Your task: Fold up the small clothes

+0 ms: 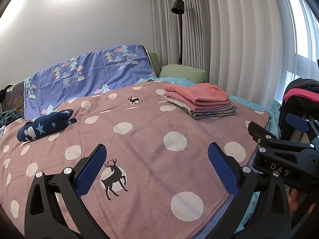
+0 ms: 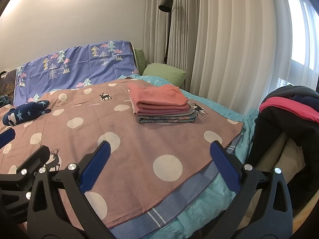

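Note:
A neat stack of folded clothes [image 1: 200, 100] [image 2: 162, 104], pink on top, lies on the pink polka-dot blanket [image 1: 143, 139] [image 2: 123, 139] toward its far right. A dark blue star-print garment [image 1: 42, 127] [image 2: 26, 112] lies crumpled at the blanket's left. My left gripper [image 1: 157, 165] hovers open over the blanket's near part, nothing between its fingers. My right gripper [image 2: 159, 159] is open too, above the blanket's near right edge, empty. The right gripper's body [image 1: 287, 153] shows at the right of the left wrist view.
A heap of dark and pink clothes [image 2: 289, 107] sits on a basket or chair at the right, off the bed. A green pillow [image 2: 164, 72], a purple tree-print sheet [image 2: 75, 67], a floor lamp [image 2: 166, 4] and curtains [image 2: 229, 39] stand behind.

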Motion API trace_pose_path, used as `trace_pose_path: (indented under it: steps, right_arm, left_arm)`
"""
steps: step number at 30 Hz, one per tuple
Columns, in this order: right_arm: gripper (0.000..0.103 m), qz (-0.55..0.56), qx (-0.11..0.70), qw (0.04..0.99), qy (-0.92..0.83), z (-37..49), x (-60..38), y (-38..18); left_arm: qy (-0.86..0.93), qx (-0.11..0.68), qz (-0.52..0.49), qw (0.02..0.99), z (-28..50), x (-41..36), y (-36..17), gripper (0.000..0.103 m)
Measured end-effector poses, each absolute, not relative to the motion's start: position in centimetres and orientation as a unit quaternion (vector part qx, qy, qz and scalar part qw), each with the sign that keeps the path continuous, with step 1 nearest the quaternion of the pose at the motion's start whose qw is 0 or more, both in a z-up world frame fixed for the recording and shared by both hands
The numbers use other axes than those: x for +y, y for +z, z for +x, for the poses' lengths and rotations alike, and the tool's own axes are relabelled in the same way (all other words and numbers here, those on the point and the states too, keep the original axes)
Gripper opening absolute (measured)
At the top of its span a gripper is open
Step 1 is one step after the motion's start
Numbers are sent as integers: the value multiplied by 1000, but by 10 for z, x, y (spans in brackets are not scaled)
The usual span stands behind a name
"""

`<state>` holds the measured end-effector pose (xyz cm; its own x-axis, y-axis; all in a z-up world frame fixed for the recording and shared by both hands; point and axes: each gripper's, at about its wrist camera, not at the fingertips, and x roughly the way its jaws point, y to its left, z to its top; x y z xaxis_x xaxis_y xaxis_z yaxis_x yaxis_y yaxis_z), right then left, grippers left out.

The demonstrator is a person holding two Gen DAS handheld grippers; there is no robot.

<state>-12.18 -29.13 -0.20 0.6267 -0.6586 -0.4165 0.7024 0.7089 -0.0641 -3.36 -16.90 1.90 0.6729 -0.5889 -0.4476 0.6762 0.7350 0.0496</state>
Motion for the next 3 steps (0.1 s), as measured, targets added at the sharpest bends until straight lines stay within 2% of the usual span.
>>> trace_pose_path:
  steps: [3]
  right_arm:
    - [101, 53, 210, 900, -378, -122, -292, -1]
  left_arm:
    - [-348, 206, 106, 908, -34, -168, 18, 102]
